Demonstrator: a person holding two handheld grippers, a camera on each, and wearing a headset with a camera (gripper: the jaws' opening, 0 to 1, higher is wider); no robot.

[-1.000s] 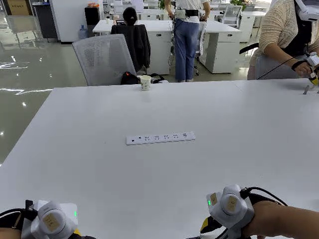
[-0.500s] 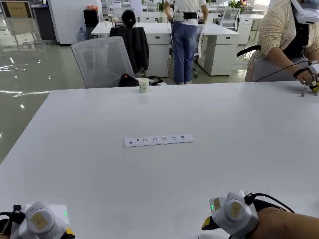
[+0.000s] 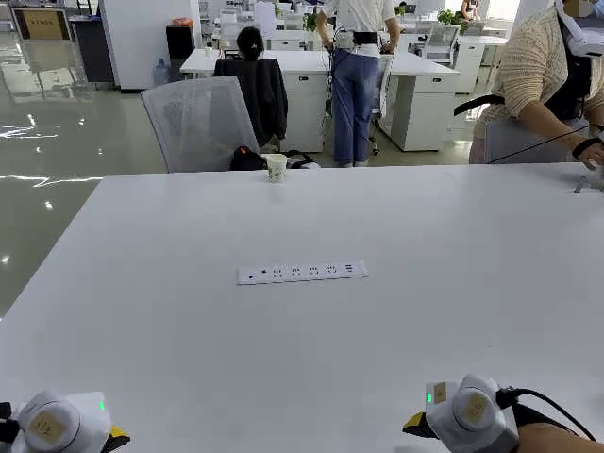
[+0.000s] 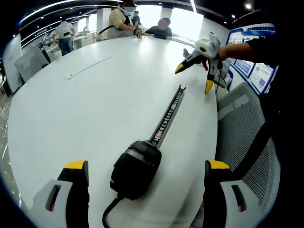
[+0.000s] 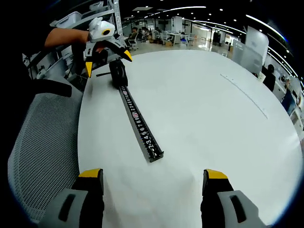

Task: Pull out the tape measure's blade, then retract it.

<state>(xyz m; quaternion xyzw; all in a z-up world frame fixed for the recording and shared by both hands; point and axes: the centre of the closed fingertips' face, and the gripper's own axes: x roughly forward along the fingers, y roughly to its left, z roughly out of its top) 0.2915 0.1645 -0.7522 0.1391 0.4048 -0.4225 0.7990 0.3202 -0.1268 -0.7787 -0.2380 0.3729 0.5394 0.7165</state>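
Jaws on both grippers are apart, nothing clamped.

Left gripper [image 4: 146, 165]: the black tape measure case [image 4: 137, 166] sits on the counter [image 4: 95, 109] right between its 2 jaws, level with the yellow tips. I see a gap on each side and no contact. A black strap trails off the near end of the case.

Blade [image 4: 167, 116] is out of the case and lying flat on the counter, numbers up. Long axis runs straight away from the left jaws toward the right gripper [image 4: 194, 78], parallel to the counter edge beside the mesh chair [image 4: 247, 123].

From the other end, the right gripper view has the hook end [image 5: 155, 154] just ahead of its own jaws and roughly centred between them, not touching. From there the blade runs back to the case, which sits under the left gripper.

So the left is nearer the case and the right is nearer the hook. The pull-out looks done to me, with retraction left. I'd guess that turns on the left jaws closing across the case while the blade feeds back along the same line.

Farther out on the counter are a white power strip [image 3: 302, 273] at mid-counter and a paper cup [image 3: 276, 167] at the far edge. Both are well apart from the tape.
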